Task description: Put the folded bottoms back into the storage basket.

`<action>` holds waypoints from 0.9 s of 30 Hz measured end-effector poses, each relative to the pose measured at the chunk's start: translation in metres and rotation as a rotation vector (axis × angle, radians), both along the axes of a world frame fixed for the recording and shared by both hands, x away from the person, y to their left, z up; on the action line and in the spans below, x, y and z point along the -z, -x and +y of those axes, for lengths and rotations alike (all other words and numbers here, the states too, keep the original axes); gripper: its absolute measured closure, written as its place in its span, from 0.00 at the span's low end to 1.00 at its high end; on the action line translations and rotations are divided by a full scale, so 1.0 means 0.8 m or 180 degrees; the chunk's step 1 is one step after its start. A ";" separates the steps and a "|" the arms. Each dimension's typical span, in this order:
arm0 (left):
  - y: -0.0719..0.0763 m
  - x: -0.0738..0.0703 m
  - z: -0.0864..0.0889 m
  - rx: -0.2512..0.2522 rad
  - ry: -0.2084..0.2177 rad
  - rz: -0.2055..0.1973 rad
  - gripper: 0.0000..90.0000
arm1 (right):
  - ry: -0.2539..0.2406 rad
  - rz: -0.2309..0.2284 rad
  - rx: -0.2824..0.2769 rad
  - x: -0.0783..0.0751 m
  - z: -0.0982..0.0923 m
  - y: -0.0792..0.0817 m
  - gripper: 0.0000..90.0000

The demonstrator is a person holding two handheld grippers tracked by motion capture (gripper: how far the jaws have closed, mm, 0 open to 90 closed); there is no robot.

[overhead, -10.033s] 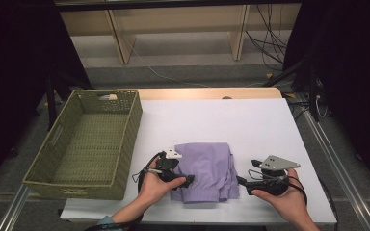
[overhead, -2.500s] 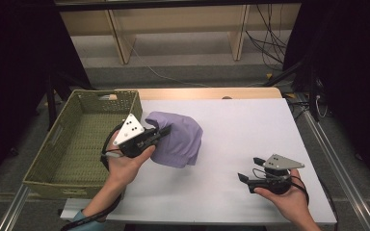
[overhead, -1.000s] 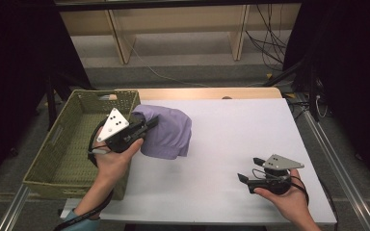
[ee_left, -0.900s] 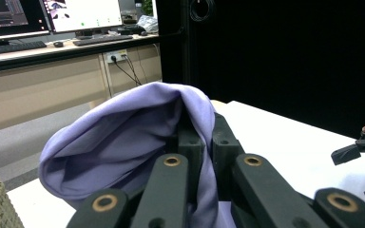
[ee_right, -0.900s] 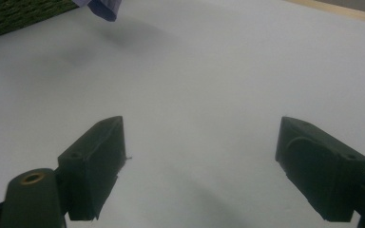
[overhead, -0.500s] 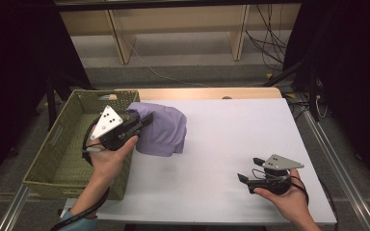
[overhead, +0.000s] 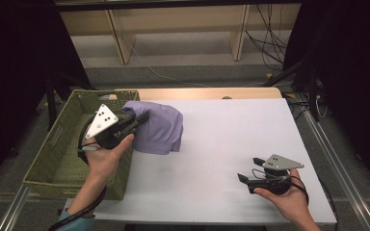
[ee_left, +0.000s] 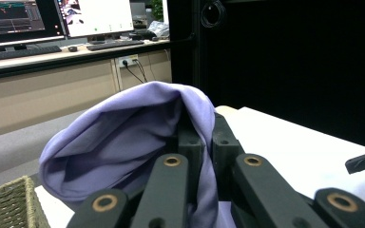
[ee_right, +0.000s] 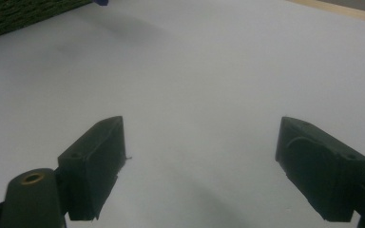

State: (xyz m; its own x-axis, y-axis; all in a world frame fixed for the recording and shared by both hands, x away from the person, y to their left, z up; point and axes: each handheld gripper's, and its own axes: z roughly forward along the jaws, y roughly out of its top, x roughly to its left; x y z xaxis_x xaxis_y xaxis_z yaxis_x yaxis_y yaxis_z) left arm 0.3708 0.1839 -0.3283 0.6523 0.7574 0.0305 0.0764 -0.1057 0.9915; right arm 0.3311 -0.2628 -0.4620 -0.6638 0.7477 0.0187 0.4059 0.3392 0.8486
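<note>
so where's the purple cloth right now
In the high view the folded purple cloth hangs clamped in the left gripper, lifted at the table's left side, right beside the green basket.

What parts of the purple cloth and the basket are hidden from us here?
- Purple cloth: in the high view, the left gripper covers its left edge; its underside faces away.
- Left gripper view: the cloth drapes over the closed jaws, hiding their tips.
- Green basket: the person's left hand blocks part of the near wall.
</note>
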 end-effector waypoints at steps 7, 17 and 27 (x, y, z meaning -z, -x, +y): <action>0.000 -0.001 0.003 -0.0020 0.0025 -0.0016 0.96 | 0.0001 0.0002 -0.0002 0.000 0.000 0.000 0.20; -0.001 -0.001 0.007 -0.0066 0.0031 -0.0036 0.95 | 0.0001 0.0004 -0.0005 0.000 0.000 0.000 0.20; -0.001 -0.001 0.009 -0.0073 0.0016 -0.0029 0.95 | -0.0003 0.0010 -0.0006 0.001 0.001 0.000 0.20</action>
State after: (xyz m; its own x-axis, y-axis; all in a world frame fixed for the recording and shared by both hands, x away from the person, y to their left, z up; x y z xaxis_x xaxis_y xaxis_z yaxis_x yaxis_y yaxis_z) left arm 0.3719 0.1913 -0.3271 0.6346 0.7722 0.0325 0.0697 -0.0990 0.9926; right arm 0.3313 -0.2622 -0.4625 -0.6651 0.7464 0.0217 0.4081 0.3390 0.8477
